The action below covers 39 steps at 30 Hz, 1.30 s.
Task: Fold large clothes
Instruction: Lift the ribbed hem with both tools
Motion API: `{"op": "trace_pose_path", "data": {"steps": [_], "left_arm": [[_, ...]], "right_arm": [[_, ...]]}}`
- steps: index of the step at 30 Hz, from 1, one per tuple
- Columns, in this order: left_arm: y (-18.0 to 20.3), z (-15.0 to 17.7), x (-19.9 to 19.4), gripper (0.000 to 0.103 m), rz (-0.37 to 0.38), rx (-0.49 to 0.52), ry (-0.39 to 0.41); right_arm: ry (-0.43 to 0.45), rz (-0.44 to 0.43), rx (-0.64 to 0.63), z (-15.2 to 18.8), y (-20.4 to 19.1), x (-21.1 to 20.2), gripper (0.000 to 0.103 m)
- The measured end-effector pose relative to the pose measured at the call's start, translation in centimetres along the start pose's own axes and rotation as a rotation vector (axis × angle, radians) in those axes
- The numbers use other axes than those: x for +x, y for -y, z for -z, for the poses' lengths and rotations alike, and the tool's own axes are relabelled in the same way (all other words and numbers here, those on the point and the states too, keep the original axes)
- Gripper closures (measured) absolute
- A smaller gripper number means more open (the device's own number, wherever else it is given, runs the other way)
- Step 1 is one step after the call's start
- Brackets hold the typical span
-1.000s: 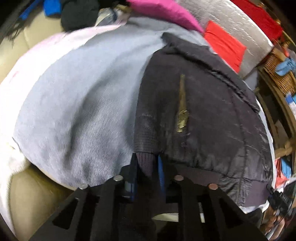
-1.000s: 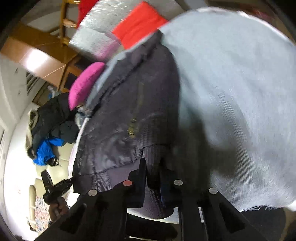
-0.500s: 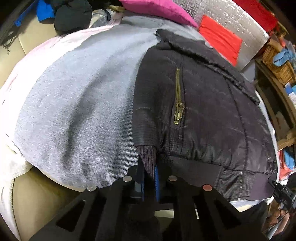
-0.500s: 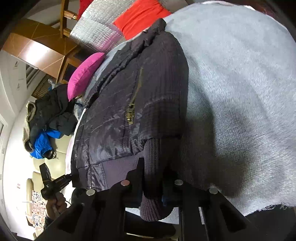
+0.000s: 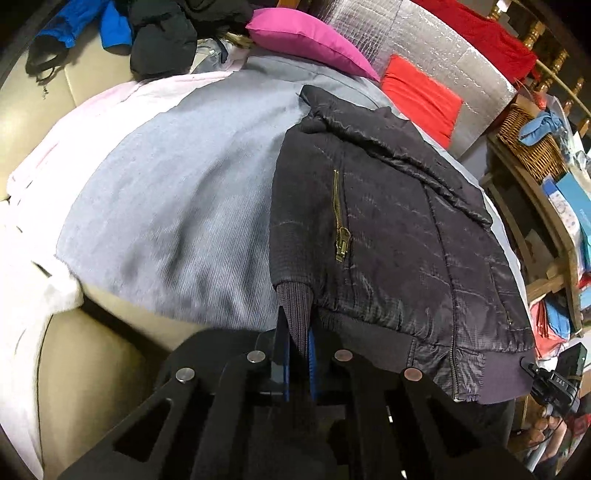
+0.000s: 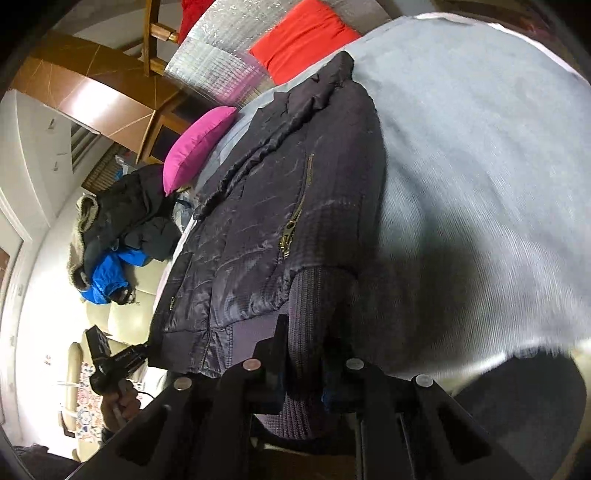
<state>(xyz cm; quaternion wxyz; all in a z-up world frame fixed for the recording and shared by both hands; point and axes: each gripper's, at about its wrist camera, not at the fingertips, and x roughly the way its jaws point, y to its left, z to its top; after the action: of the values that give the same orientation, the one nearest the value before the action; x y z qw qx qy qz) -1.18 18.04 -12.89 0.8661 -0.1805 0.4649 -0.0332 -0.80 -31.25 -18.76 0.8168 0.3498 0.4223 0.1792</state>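
Left wrist view: left hand-held gripper (image 5: 297, 332) pinches the ribbed cuff (image 5: 293, 301) of a dark quilted jacket (image 5: 391, 240).

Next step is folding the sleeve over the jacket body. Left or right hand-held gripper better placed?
Probably right. The right hand-held gripper is shut with the ribbed cuff deep between its fingers; the left hand-held gripper pinches only a cuff tip, a weaker hold for dragging across the jacket.

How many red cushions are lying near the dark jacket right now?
2. One red cushion lies just beyond the dark jacket, against the silver quilted pad. A second red cushion sits on top of that pad. Others may be hidden behind the clutter.
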Motion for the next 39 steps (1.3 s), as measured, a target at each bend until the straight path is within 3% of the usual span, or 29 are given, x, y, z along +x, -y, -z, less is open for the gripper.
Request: {"op": "trace_pose_path", "data": {"steps": [12, 26, 39], "left_arm": [[0.0, -0.6, -2.7, 0.095, 0.016, 0.006, 0.012], [0.8, 0.1, -0.9, 0.095, -0.045, 0.008, -0.014], [0.9, 0.2, -1.5, 0.095, -0.042, 0.029, -0.005]], "right_arm": [[0.013, -0.044, -0.031, 1.5, -1.3, -4.3, 0.089], [-0.008, -0.056, -0.003, 1.9, 0.0, -3.4, 0.089], [-0.022, -0.047, -0.022, 1.8, -0.5, -3.6, 0.089]]}}
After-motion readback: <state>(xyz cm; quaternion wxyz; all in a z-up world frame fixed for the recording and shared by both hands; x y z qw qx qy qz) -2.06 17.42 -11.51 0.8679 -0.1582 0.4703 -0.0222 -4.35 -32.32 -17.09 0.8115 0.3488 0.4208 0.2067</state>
